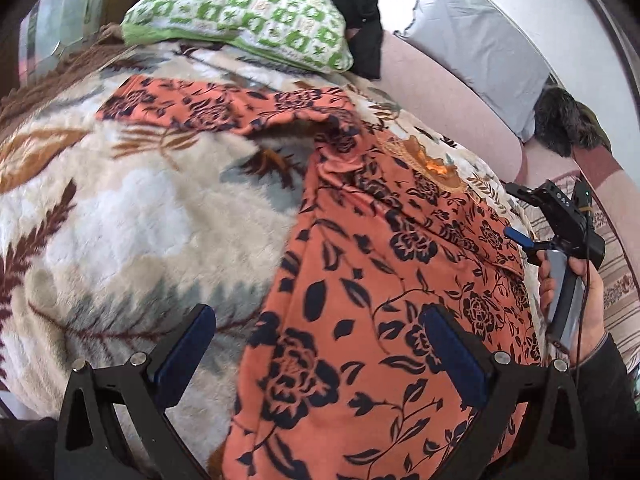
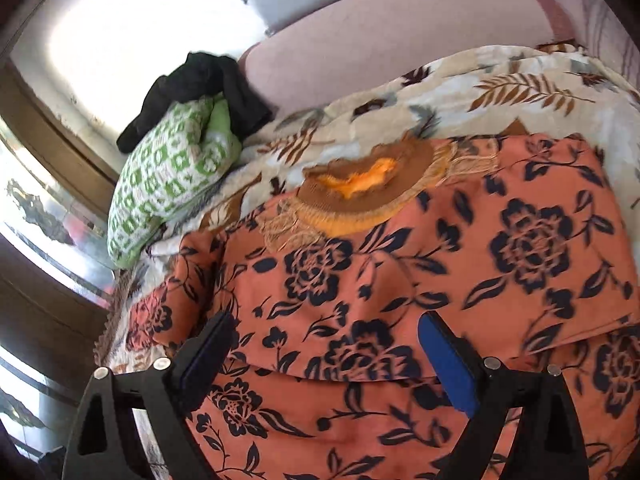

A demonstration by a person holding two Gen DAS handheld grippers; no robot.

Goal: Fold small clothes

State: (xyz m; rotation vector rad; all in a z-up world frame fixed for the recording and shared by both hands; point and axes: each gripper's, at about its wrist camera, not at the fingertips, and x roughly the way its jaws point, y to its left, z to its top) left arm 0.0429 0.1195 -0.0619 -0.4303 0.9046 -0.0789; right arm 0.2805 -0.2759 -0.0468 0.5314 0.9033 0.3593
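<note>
Orange floral garment (image 1: 380, 320) is spread beneath both grippers, neckline at the far end, long axis along the fingers. Left gripper (image 1: 316, 356) and right gripper (image 2: 324, 364) are spread wide, nothing clamped. No readable writing is seen.

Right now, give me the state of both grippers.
Left gripper: jaws open, holding nothing, above the orange floral garment.
Right gripper: jaws open, holding nothing, over the same garment.
</note>
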